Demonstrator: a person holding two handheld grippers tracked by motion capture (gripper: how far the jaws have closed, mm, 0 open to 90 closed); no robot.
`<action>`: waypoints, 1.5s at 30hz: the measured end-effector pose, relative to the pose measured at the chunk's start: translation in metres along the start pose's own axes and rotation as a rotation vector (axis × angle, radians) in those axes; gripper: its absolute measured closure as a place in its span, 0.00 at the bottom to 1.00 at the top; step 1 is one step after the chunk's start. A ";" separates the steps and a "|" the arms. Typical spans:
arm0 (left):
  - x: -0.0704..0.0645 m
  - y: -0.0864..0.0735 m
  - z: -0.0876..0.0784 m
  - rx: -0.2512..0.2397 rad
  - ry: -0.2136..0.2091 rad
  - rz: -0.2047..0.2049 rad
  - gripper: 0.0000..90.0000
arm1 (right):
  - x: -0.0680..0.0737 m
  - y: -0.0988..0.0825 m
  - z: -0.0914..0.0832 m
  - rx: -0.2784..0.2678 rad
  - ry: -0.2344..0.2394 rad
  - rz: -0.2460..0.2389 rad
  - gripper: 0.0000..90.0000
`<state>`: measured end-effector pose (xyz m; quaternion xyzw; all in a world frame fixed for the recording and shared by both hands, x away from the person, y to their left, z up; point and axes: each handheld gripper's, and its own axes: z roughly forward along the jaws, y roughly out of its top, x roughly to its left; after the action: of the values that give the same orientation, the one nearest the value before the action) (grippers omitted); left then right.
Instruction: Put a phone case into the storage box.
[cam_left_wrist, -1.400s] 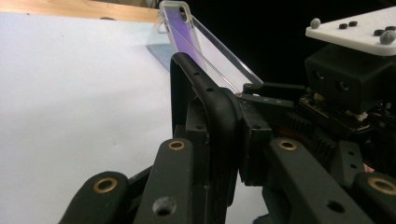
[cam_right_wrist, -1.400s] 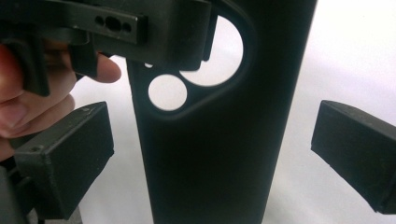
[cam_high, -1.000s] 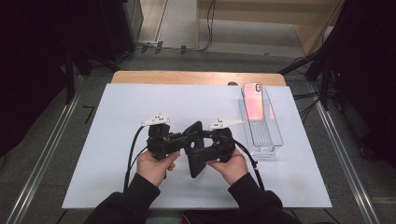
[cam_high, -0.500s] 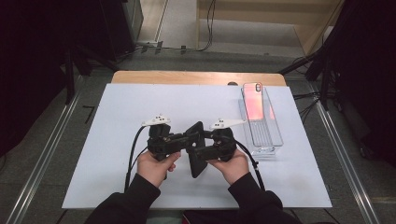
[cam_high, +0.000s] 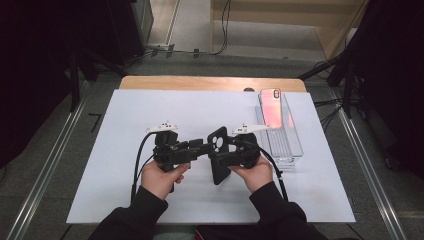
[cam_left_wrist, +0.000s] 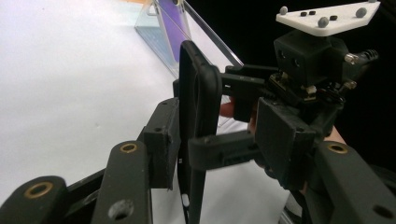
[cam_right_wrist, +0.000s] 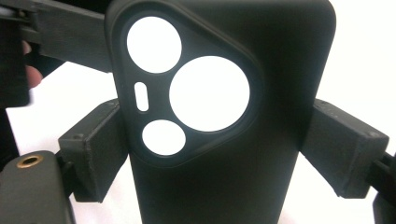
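A black phone case (cam_high: 218, 155) stands upright above the white table (cam_high: 125, 115) between both hands, its long axis vertical, clamped across its width by the right gripper (cam_high: 225, 156), while the left gripper (cam_high: 202, 148), jaws just opening, straddles its edge loosely.
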<state>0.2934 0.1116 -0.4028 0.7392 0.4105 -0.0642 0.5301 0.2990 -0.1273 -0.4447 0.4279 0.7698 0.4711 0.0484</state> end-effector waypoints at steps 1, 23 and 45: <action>0.001 0.000 -0.001 0.005 -0.002 -0.006 0.56 | -0.001 0.000 -0.001 -0.001 -0.002 0.000 0.13; 0.028 -0.016 -0.019 0.219 -0.004 0.156 0.36 | -0.009 0.005 -0.010 0.001 0.026 -0.028 0.13; 0.055 -0.045 -0.037 0.289 0.014 0.236 0.36 | -0.016 0.006 -0.028 0.008 0.033 -0.022 0.13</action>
<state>0.2860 0.1767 -0.4492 0.8512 0.3111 -0.0548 0.4192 0.2992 -0.1566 -0.4297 0.4118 0.7770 0.4745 0.0392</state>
